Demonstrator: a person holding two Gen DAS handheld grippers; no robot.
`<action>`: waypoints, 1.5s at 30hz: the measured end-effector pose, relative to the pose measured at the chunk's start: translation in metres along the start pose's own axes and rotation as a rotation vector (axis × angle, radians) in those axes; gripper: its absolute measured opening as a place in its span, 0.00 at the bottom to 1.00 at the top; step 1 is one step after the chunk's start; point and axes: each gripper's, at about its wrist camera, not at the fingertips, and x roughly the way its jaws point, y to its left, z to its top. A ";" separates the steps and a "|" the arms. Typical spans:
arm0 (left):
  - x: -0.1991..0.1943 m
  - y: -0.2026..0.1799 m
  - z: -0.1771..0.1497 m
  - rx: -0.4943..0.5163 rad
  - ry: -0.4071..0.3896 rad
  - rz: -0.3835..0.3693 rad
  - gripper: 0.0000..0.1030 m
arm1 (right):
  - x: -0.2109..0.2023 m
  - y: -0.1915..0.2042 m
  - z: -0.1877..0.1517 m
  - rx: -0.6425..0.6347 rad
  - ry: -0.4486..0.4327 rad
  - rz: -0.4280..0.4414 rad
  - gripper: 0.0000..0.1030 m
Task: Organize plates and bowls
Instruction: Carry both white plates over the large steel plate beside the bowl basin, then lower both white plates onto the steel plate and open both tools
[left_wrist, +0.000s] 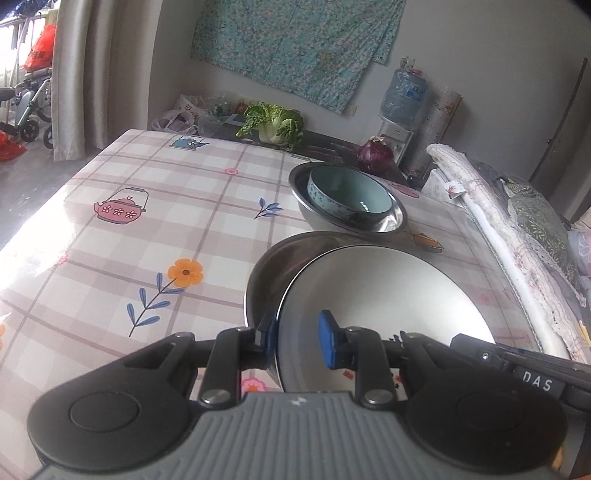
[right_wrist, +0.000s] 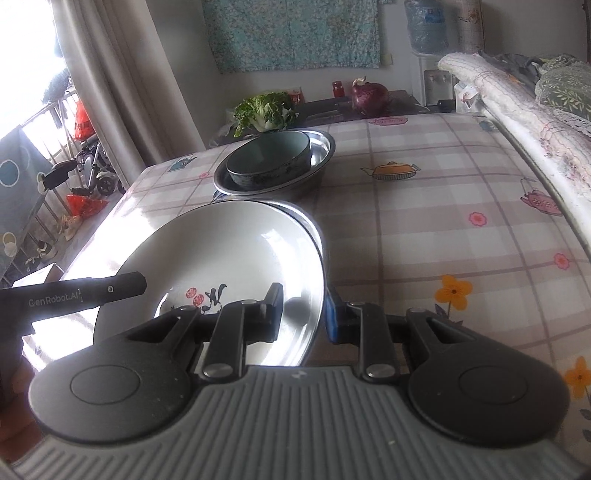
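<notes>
The white plate sits tilted over a metal plate, out in the middle of the table. The left gripper pinches its left rim, narrow, one pad on each side. The right gripper pinches the right rim the same way. The plate's near edge is hidden behind the gripper bodies (a small red and black picture peeks out). Most of the metal plate is covered. Near the far edge, a blue-green bowl sits inside a metal basin. Past that edge lie a leafy cabbage and a purple onion.
</notes>
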 end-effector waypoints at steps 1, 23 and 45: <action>0.002 0.003 0.000 -0.005 0.006 0.004 0.24 | 0.005 0.002 0.001 0.003 0.008 0.005 0.22; 0.028 0.017 0.010 0.000 0.057 0.032 0.24 | 0.052 0.008 0.017 -0.005 0.046 -0.001 0.27; 0.008 0.005 0.010 0.058 -0.014 0.013 0.37 | 0.074 0.011 0.037 -0.001 0.055 0.044 0.54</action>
